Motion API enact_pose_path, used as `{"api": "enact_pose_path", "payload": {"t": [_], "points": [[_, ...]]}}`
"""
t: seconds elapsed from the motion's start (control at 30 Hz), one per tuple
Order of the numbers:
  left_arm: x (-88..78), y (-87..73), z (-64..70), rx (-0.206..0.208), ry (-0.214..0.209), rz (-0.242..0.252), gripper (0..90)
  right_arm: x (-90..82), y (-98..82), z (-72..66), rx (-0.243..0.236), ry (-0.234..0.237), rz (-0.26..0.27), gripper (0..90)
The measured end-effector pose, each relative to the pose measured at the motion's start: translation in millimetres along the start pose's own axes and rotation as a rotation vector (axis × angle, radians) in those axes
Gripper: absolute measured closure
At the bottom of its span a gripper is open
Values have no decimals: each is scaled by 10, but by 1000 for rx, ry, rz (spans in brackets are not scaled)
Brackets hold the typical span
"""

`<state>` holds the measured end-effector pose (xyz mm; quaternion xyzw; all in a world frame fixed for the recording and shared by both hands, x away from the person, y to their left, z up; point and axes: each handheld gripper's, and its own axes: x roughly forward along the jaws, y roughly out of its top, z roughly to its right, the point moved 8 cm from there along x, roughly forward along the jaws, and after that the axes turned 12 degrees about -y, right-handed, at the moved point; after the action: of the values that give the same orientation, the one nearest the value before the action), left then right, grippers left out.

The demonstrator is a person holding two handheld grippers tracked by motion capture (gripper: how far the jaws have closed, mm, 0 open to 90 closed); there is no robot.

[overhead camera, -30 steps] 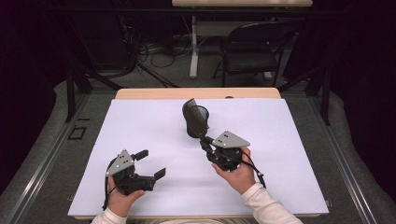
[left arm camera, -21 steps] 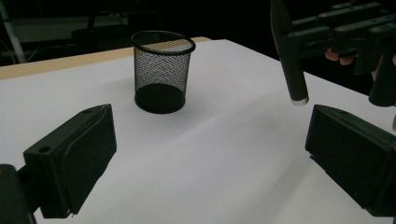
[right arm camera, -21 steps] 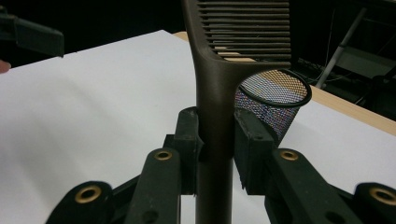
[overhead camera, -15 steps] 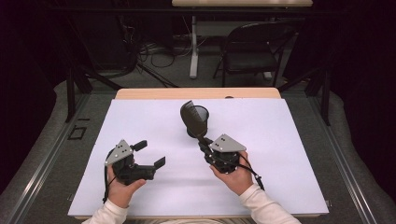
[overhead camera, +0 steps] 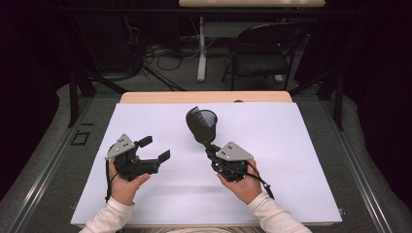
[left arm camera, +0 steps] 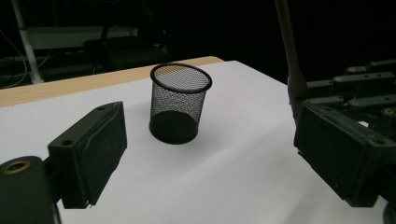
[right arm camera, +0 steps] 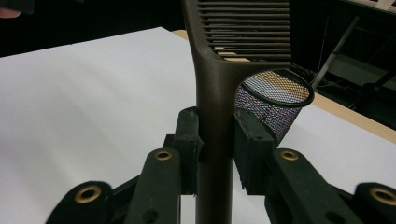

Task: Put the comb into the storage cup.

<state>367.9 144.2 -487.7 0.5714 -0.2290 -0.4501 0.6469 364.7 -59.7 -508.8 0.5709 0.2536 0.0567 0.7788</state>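
Observation:
A black mesh cup stands upright on the white table top, near the middle back. My right gripper is shut on the handle of a dark slotted spatula. The spatula's head rises just left of the cup and overlaps it in the high view. My left gripper is open at the front left and points toward the cup. Its jaws have just been closing a little, with nothing between them.
A bare wooden strip runs along the table's far edge. Behind it are a black chair, a table leg and cables on the dark floor. The white surface stretches wide on both sides of the cup.
My left hand has risen and moved a little away from the front edge, jaws slightly narrower. The right hand with the spatula has barely moved.

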Motion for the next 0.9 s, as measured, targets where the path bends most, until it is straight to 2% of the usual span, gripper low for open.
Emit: {"api": "enact_pose_path", "payload": {"t": [0.2,0.37,0.6,0.83,0.9], "points": [[54,68,13,-15,-26,-26,147,5,-4,2,0,-4,2,727],[100,123,38,-19,-42,-46,149,7,-5,4,-1,-4,3,727],[156,216,78,-37,-76,-50,157,11,-12,2,-5,-4,2,727],[192,286,86,-66,-89,-54,159,12,-14,2,-5,-5,3,727],[206,304,98,-85,-103,-55,159,12,-16,2,-5,-4,1,727]]}}
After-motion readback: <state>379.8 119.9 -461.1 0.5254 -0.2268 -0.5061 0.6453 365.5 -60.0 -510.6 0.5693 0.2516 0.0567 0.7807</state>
